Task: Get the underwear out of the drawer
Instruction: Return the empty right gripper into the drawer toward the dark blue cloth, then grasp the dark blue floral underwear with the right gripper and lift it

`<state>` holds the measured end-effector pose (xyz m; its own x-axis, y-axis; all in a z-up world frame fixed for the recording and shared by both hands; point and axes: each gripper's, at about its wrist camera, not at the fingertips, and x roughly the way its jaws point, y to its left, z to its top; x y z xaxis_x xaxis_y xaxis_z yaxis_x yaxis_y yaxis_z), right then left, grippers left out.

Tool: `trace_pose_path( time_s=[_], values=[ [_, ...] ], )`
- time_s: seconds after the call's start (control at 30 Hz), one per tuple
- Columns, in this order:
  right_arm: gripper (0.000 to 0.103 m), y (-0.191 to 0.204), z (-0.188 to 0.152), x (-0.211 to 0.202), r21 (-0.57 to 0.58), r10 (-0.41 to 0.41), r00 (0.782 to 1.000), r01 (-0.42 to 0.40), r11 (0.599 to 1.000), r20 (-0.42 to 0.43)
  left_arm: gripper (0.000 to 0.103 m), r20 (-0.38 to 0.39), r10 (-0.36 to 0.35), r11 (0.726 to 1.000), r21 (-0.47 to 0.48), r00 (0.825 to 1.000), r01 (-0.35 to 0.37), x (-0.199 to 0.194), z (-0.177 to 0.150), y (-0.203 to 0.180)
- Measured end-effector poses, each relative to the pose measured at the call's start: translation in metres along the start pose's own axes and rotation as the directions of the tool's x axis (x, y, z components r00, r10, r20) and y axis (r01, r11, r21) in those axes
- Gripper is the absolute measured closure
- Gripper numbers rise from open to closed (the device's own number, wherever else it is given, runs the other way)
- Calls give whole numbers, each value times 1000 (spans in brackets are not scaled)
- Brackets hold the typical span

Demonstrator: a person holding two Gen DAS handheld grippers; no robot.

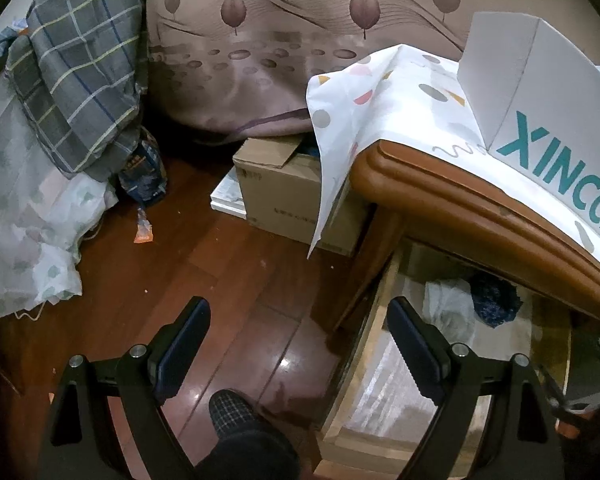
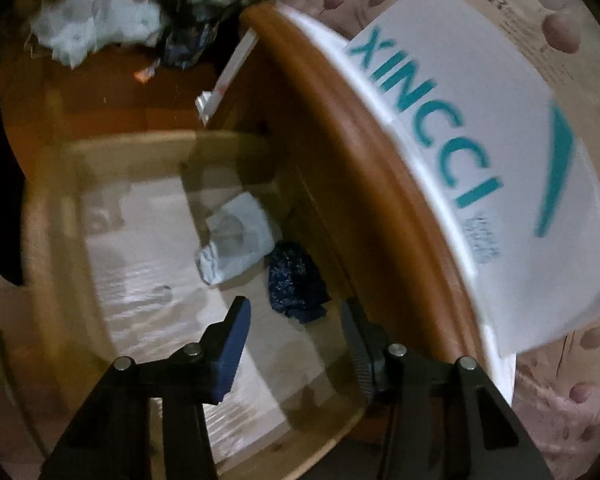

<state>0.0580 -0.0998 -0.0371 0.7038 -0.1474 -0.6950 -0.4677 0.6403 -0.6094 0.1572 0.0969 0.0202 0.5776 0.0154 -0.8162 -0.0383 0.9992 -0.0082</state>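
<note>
1. Inside the open drawer (image 2: 52,216), toward its back under the overhanging wooden top, lie two pieces of underwear: a pale white piece (image 2: 236,236) and a dark blue patterned piece (image 2: 296,284), just beside each other.
2. The right gripper (image 2: 294,340) hangs over the drawer with its jaws spread apart and nothing between them; the dark blue patterned piece sits just ahead of the gap, not touched by either finger.
3. The left gripper (image 1: 298,344) is likewise released and empty, held above the reddish wooden floor (image 1: 204,256) beside the drawer's left wall; its right finger overlaps the drawer edge in the left wrist view.
4. In that view the pale white piece (image 1: 448,308) and the dark blue patterned piece (image 1: 494,296) show in the drawer (image 1: 374,312) below the nightstand top (image 1: 460,204).
5. A white box printed XINCCI (image 1: 540,120) rests on a patterned cloth (image 1: 364,100) covering the nightstand top.
6. A cardboard box (image 1: 296,196) stands on the floor against the nightstand, and a grey checked cloth (image 1: 76,80) hangs at the left.
7. A foot in a checked slipper (image 1: 232,412) shows at the bottom between the left gripper's fingers.
</note>
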Motion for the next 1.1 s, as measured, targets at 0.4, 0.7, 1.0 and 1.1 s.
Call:
trace_pose_path(
  time_s=[0.4, 0.7, 1.0, 1.1],
  values=[
    [60, 28, -10, 73, -107, -26, 1000, 27, 994, 14, 15, -10, 0, 999, 38, 1000, 0, 2, 0, -8],
    [66, 35, -5, 103, -132, -97, 995, 101, 986, 34, 15, -22, -8, 998, 70, 1000, 9, 4, 0, -14],
    [63, 33, -9, 134, -118, -185, 983, 186, 976, 18, 15, -32, -13, 996, 88, 999, 16, 7, -2, -19],
    [57, 30, -7, 142, -105, -171, 985, 172, 980, 16, 15, -35, -12, 995, 102, 999, 16, 7, -2, -23]
  ],
)
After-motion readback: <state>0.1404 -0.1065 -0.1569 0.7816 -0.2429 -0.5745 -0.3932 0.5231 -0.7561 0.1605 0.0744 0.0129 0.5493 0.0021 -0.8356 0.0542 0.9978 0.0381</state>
